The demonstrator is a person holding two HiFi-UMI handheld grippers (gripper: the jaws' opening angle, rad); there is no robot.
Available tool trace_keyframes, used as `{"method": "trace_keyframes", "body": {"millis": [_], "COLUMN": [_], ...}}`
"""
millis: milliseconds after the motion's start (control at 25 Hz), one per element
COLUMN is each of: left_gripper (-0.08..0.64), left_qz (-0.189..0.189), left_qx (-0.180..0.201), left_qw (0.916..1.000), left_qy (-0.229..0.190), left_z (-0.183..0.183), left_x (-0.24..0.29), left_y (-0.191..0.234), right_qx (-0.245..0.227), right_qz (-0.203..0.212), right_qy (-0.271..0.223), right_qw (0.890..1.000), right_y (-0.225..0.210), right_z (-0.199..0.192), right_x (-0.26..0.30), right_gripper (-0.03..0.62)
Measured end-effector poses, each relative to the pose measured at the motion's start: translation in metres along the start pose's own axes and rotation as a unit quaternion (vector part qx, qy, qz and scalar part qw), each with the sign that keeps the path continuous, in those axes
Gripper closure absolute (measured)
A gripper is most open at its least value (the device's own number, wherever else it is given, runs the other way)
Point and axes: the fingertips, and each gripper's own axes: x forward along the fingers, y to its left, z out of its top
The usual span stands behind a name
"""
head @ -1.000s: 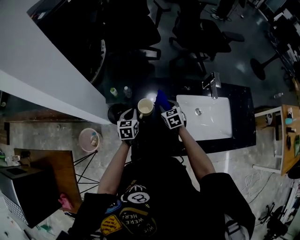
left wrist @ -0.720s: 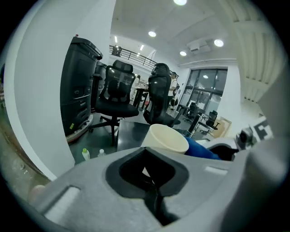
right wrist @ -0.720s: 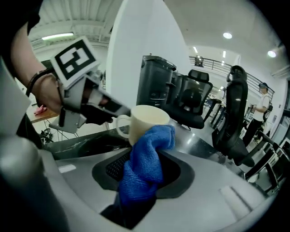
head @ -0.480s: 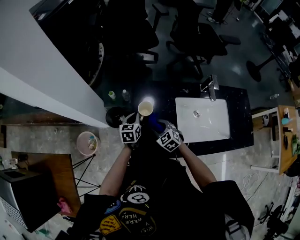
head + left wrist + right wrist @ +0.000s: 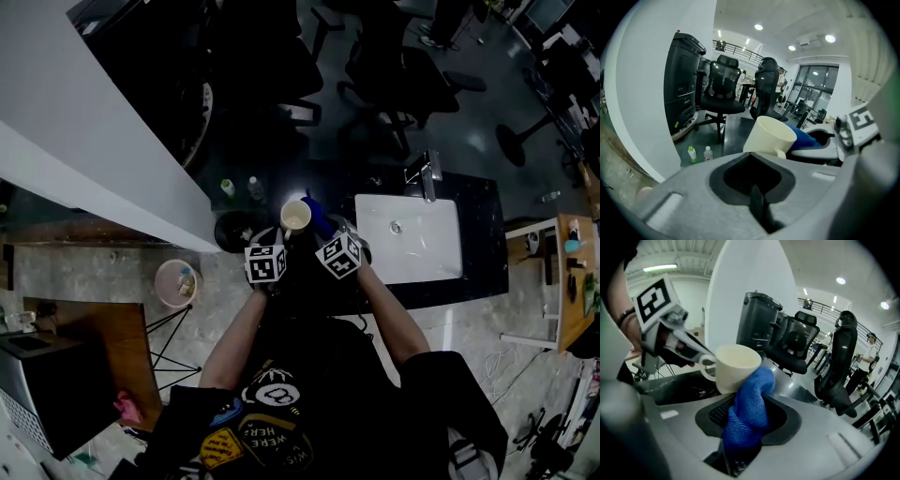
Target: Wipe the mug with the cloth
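My left gripper [image 5: 699, 360] clamps the handle of the cream mug [image 5: 737, 365], held over the black counter [image 5: 469, 202] beside the sink [image 5: 441, 246]. My right gripper [image 5: 330, 240], pinching the blue cloth [image 5: 749, 414], has returned from a brief retreat. The cloth meets the mug's wall again, probably starting another wiping stroke.

White sink [image 5: 412, 246] sitting in a black tabletop [image 5: 480, 202], faucet [image 5: 424, 172] standing at its far edge, black office chairs [image 5: 403, 80] crowding a glossy dark floor [image 5: 487, 131], white wall panel [image 5: 84, 159] running along the left, wooden side table [image 5: 574, 281] showing at right, ceiling spotlights [image 5: 758, 27] glowing, tall windows [image 5: 813, 89] standing beyond.
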Motion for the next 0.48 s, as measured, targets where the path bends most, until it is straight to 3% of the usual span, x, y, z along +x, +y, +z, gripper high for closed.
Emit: {"method": "trace_keyframes", "body": {"millis": [120,240,320,480], "left_gripper": [0.557,0.557,0.557,0.557], "left_qz": [-0.008,-0.012,-0.006,0.016], "left_qx": [-0.004,0.0,0.001,-0.019], "left_qw": [1.0,0.9999,0.9999,0.9996], "left_qy": [0.003,-0.001,-0.009,-0.015], "left_z": [-0.003,-0.003,0.0,0.008], "left_x": [0.003,0.002,-0.004,-0.006], "left_y": [-0.008,-0.014,-0.007,0.022], "right_qx": [0.034,0.004,0.004,0.058], "right_qz": [0.032,0.06,0.042,-0.046], "right_qy": [-0.028,-0.035,-0.037,-0.038], "right_qw": [0.999,0.998,0.998,0.996], "right_y": [0.037,0.067,0.054,-0.032], "right_z": [0.004,0.004,0.001,0.008], "right_x": [-0.013,-0.02,-0.024,-0.024], "right_gripper": [0.445,0.445,0.445,0.445]}}
